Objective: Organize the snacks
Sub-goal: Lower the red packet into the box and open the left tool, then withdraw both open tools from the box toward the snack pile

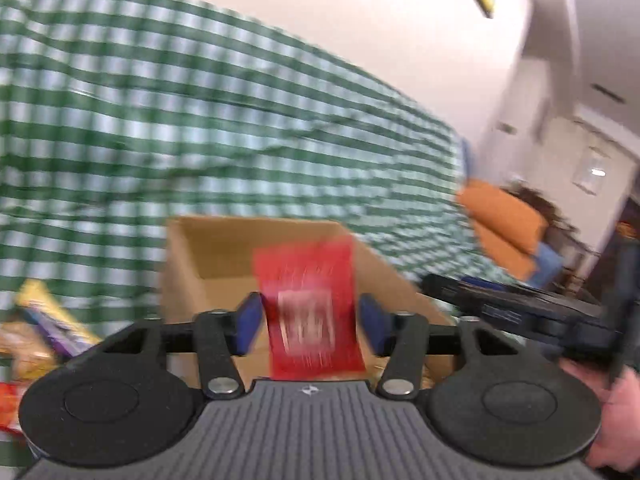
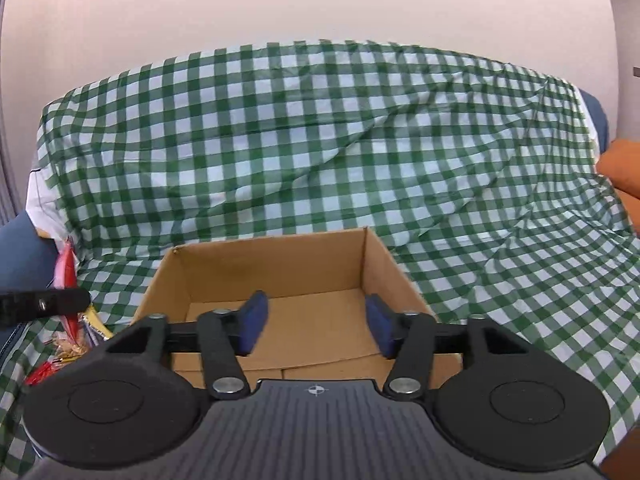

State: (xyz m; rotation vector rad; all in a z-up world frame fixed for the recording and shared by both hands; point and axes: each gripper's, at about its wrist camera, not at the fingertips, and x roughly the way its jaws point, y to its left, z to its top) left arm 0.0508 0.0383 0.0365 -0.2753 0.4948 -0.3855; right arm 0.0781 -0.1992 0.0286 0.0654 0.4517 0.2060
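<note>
An open cardboard box point(image 1: 192, 248) stands on the checked cloth, right in front of both grippers. In the blurred left wrist view a red snack packet point(image 1: 310, 312) hangs upright over the box between the blue pads of my left gripper point(image 1: 310, 318). A thin gap shows at the right pad, so the jaws stand open around it. My right gripper point(image 2: 316, 320) is open and empty over the near edge of the box point(image 2: 280, 268), whose brown floor shows between the fingers. Several loose snack packets point(image 1: 44, 332) lie left of the box.
A green-and-white checked cloth point(image 2: 320, 140) covers the sofa behind and around the box. The snack pile point(image 2: 68, 340) lies at the left edge. Orange cushions point(image 1: 504, 220) sit at the far right. A hand point(image 1: 616, 416) holds the other gripper's black body point(image 1: 520, 312) on the right.
</note>
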